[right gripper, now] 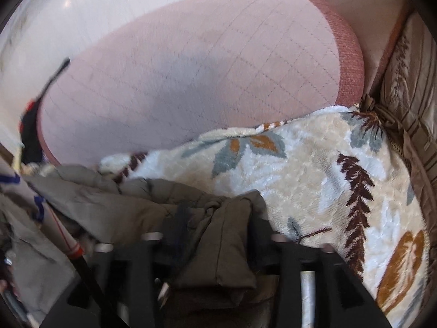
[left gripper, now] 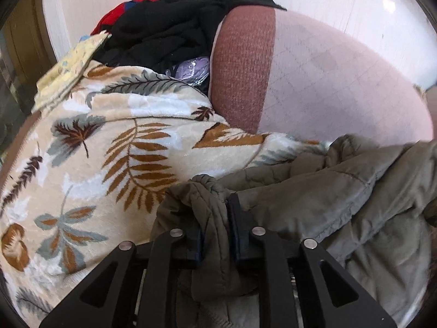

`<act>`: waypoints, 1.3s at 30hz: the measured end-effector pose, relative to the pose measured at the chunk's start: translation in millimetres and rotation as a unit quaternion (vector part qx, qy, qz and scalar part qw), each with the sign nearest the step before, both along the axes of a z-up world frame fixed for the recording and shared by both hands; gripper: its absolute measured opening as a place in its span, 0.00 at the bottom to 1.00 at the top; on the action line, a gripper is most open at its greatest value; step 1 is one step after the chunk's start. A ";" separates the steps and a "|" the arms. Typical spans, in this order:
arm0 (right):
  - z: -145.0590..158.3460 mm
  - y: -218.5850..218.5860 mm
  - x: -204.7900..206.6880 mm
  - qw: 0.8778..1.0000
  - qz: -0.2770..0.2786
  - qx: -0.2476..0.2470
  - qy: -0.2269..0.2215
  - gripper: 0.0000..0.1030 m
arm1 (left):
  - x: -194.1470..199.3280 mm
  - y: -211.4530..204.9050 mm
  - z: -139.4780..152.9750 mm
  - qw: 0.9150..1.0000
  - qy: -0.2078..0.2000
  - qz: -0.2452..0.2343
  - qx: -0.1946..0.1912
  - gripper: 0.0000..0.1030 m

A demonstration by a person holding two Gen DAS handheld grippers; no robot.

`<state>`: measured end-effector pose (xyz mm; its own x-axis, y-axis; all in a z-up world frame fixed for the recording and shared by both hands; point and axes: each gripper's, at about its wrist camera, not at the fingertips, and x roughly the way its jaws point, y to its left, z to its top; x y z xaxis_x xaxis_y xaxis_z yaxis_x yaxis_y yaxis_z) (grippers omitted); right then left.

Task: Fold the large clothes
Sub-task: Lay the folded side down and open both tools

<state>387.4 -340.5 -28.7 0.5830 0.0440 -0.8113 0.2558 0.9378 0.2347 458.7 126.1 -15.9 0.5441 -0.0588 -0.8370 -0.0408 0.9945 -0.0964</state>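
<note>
An olive-grey quilted jacket (left gripper: 314, 196) lies bunched on a leaf-patterned fleece blanket (left gripper: 109, 150) spread over a sofa seat. My left gripper (left gripper: 215, 205) is shut on a rolled fold of the jacket, its black fingers (left gripper: 240, 218) pressing the cloth from both sides. In the right wrist view the same jacket (right gripper: 109, 199) fills the lower left. My right gripper (right gripper: 218, 218) stands open, jaws wide apart, with a loose jacket fold lying between them. The fingers (right gripper: 258, 229) are blurred. The blanket (right gripper: 314, 177) lies just to the right of it.
The pink quilted sofa back (left gripper: 327, 82) (right gripper: 191, 68) rises behind the blanket. A heap of black and red clothes (left gripper: 164, 27) and a yellowish cloth (left gripper: 68, 71) sit at the far left. A striped cushion (right gripper: 409, 82) borders the right. A thin red-banded rod (right gripper: 73, 248) crosses the lower left.
</note>
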 end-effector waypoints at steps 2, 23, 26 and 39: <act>8.7 -6.6 -6.5 1.000 -0.008 0.015 -0.019 1.00 | -1.7 4.7 5.2 1.000 -0.001 0.004 -0.023 0.26; 63.2 42.9 -50.1 0.997 0.062 -0.033 -0.038 1.00 | -72.0 -52.0 79.1 0.994 -0.093 -0.043 0.027 0.91; 61.8 61.9 -49.0 0.995 0.078 -0.054 -0.026 1.00 | -75.5 -91.3 58.7 0.993 -0.079 -0.076 0.043 0.91; -20.7 72.2 -13.2 0.994 0.085 -0.051 0.055 1.00 | -36.1 -139.6 -34.6 0.991 0.024 -0.092 0.090 1.00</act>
